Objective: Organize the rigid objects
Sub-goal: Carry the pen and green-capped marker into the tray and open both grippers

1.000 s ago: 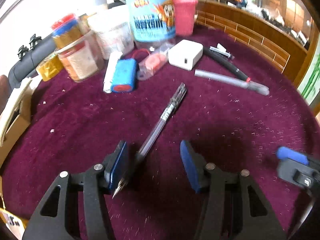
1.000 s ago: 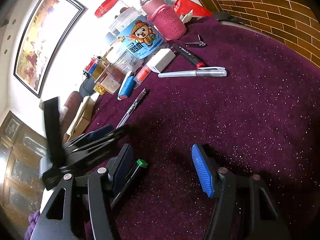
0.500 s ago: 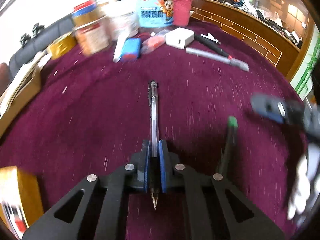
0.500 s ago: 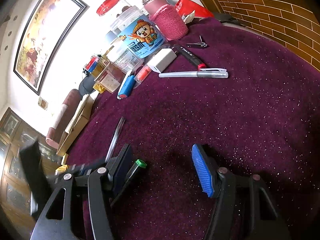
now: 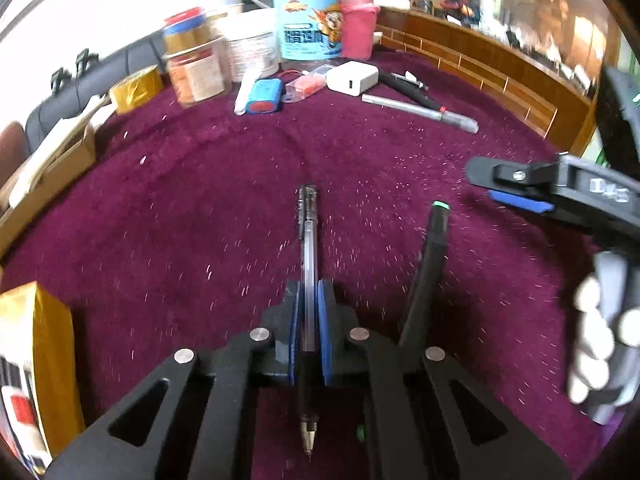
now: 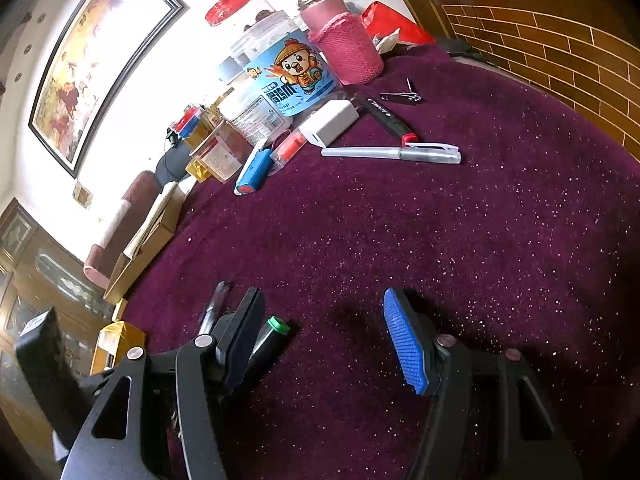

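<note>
My left gripper (image 5: 308,292) is shut on a clear pen (image 5: 309,240) with a black cap, gripping the barrel near its tip. The pen points forward, just above the purple cloth (image 5: 200,208). A black marker with a green end (image 5: 435,236) lies on the cloth just right of the left gripper. In the right wrist view my right gripper (image 6: 324,320) stands open, and the same marker (image 6: 272,332) lies beside its left finger without being pressed. The pen's cap end (image 6: 216,300) shows behind that finger. The right gripper (image 5: 516,196) also shows at the right of the left wrist view.
At the back stand several jars, a blue-label tub (image 6: 288,80) and a pink-sleeved bottle (image 6: 344,48). In front of them lie a white charger (image 6: 330,126), a blue battery pack (image 6: 252,170), a silver pen (image 6: 392,154) and a nail clipper (image 6: 400,96). A yellow box (image 5: 36,352) sits near left.
The left gripper has shut on the clear pen and carried it toward the near side, beside the green-ended marker. The right gripper has stayed put and open.
</note>
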`<state>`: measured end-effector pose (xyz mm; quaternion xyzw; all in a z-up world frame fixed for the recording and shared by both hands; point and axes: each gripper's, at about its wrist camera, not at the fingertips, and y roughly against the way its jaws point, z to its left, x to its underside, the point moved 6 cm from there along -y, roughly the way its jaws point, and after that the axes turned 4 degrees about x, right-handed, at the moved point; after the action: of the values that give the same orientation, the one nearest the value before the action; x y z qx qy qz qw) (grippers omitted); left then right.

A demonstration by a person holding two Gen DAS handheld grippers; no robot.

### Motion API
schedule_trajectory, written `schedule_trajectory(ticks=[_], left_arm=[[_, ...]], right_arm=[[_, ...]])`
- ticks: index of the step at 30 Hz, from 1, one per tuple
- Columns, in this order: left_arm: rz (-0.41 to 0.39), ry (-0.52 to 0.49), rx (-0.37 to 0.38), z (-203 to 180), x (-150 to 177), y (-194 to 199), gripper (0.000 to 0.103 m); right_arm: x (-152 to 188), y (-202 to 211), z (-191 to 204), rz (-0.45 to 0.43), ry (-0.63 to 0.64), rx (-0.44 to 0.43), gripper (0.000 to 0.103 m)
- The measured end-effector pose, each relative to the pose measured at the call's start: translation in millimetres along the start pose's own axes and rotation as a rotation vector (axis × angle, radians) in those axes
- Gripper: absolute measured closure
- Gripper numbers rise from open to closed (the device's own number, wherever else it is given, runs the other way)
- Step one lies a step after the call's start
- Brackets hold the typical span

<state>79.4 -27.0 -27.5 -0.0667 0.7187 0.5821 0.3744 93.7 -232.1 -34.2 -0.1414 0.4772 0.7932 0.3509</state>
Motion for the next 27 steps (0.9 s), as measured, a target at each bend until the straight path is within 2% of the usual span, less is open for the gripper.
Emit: schedule_trajectory(ticks=[3,10,14,16,19,22,27], left_arm=[[-0.049,0.054,0.039,7,12,25,0.097],[-0.230,0.260,0.181,26,42,108,0.097],[-0.306,0.318,0.216,35,64,149,0.097],[-0.323,0.340,0.211,43,76,165,0.097],[-0.339,0.364,0.198,58,92,183,0.097],[-0.364,0.379,0.145,78,109,200,0.097],[-0.393,0.452,0.094,111,136,215,0.096]], right_arm=[[1,0,1,-0.004,0.016,0.012,0.046],[1,1,0,-0.012,0.008,-0.004,0.045],[1,2,-1,-0.016,-0.001,-0.007,0.045],[2,0,4,-0.009,0.036,0.032,0.045],[10,2,19,0.041,0.086,0.153,0.045],[24,8,38,0.091,0.052,0.071,0.045],[52,-5,74,0.179,0.123,0.135,0.047]])
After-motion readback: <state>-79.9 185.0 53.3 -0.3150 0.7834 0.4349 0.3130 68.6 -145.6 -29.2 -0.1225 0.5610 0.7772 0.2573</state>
